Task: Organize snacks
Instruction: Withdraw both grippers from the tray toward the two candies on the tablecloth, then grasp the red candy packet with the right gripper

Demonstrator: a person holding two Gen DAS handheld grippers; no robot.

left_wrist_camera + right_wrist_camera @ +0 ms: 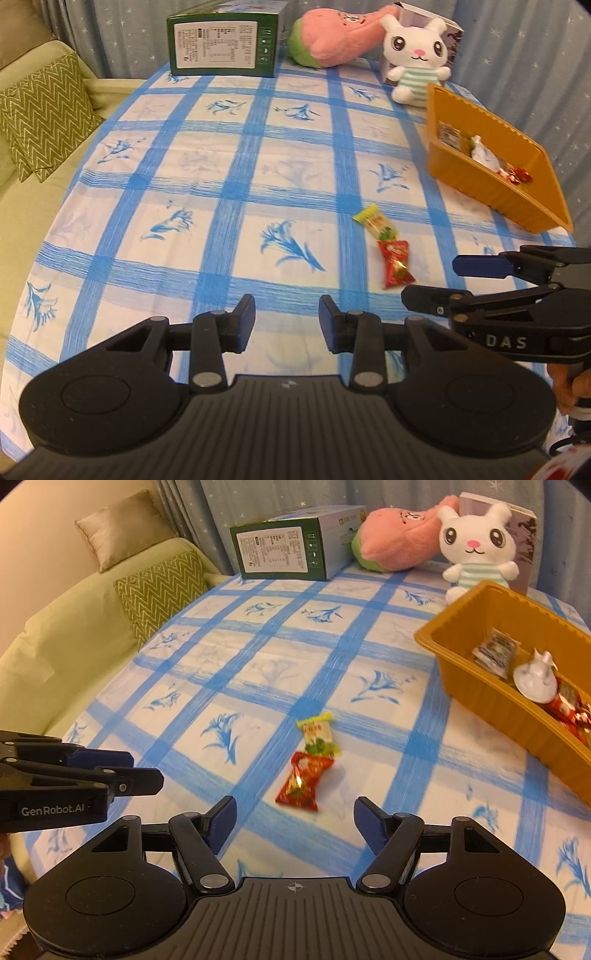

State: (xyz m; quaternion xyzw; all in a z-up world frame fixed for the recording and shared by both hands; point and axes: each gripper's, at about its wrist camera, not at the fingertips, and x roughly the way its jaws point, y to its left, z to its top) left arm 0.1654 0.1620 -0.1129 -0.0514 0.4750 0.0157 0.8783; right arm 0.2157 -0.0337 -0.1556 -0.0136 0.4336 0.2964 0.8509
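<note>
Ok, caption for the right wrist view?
Open right tool facing red candy and yellow snack, orange tray right.

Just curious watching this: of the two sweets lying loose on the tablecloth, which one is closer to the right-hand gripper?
The red-wrapped candy. It lies just ahead of the open right gripper, while the yellow-green packet sits beyond it, farther up the tablecloth.

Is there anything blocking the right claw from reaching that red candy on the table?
Nothing visible. The right gripper is open, with only bare tablecloth between it and the red candy, which touches a yellow candy beyond.
</note>
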